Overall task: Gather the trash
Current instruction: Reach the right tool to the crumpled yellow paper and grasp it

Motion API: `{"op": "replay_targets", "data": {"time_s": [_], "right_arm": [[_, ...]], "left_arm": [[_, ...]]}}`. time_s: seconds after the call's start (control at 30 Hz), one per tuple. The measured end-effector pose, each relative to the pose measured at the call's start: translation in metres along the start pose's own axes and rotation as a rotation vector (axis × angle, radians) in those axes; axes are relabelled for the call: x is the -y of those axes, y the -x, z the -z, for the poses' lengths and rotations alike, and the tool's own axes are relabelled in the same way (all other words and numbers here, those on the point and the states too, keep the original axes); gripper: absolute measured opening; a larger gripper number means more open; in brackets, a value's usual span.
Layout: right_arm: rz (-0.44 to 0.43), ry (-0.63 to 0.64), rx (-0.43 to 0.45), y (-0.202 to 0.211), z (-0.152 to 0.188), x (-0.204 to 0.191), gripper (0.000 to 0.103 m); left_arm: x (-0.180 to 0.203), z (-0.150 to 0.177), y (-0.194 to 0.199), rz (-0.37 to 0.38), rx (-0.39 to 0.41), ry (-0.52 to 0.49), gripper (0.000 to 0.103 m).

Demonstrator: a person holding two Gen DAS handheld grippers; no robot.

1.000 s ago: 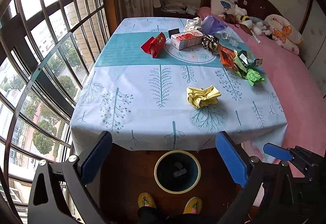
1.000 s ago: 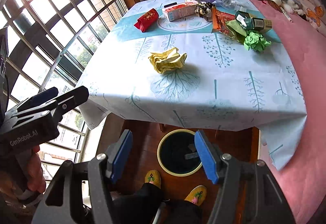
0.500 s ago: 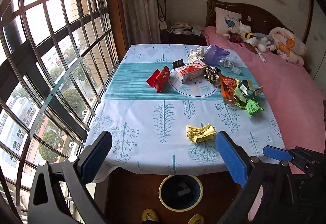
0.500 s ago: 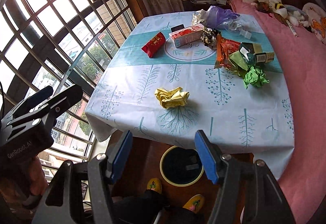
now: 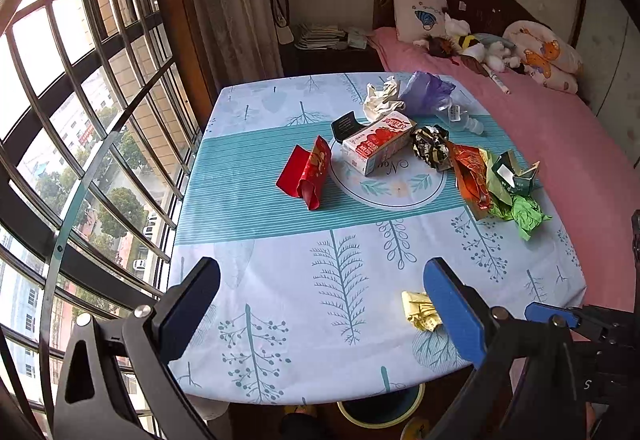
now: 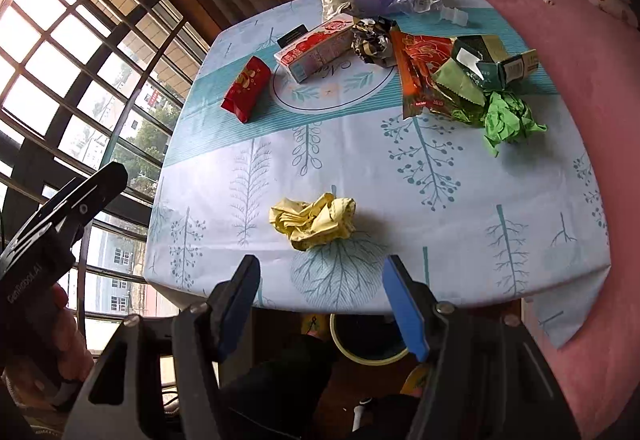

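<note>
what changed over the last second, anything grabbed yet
Nothing grabbed. Both hand-held grippers rose and tilted forward: a second ago they looked down at the bin on the floor, now the table edge hides most of it and the views face the tabletop. The right hand-held gripper lines up behind the yellow paper wad. Both stayed open and empty. The trash on the table has not moved.
</note>
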State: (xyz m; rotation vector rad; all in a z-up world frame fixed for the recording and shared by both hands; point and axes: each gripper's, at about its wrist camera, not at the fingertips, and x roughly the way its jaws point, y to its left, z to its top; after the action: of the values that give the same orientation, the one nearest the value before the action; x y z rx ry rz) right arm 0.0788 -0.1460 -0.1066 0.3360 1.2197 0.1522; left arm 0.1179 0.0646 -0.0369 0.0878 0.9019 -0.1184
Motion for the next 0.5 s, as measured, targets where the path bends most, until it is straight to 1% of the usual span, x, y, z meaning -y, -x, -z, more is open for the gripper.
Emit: {"op": "replay_targets", "data": {"time_s": [0.07,0.17,0.23,0.33,0.5], "right_arm": [[0.017,-0.068,0.0,-0.008,-0.005,-0.005,0.064],[0.043,-0.17,0.025,-0.019,-0.007,-0.009,0.064],[0.059,-0.24,0.018,-0.029,-0.005,-0.01,0.064],[0.079,-0.325,0.009,-0.043,0.0,-0.01,0.064],[0.109,-0.447,0.014,-0.059,0.005,-0.005,0.064]], "left_arm": [[-0.011,-0.011,-0.014,0.031,-0.015,-0.04,0.101],[-0.024,-0.023,-0.036,0.07,-0.035,-0.104,0.101],[-0.029,-0.027,-0.051,0.086,-0.056,-0.142,0.101],[-0.036,-0.03,-0.07,0.116,-0.083,-0.174,0.101],[-0.044,-0.034,-0.092,0.146,-0.114,-0.218,0.101]]}}
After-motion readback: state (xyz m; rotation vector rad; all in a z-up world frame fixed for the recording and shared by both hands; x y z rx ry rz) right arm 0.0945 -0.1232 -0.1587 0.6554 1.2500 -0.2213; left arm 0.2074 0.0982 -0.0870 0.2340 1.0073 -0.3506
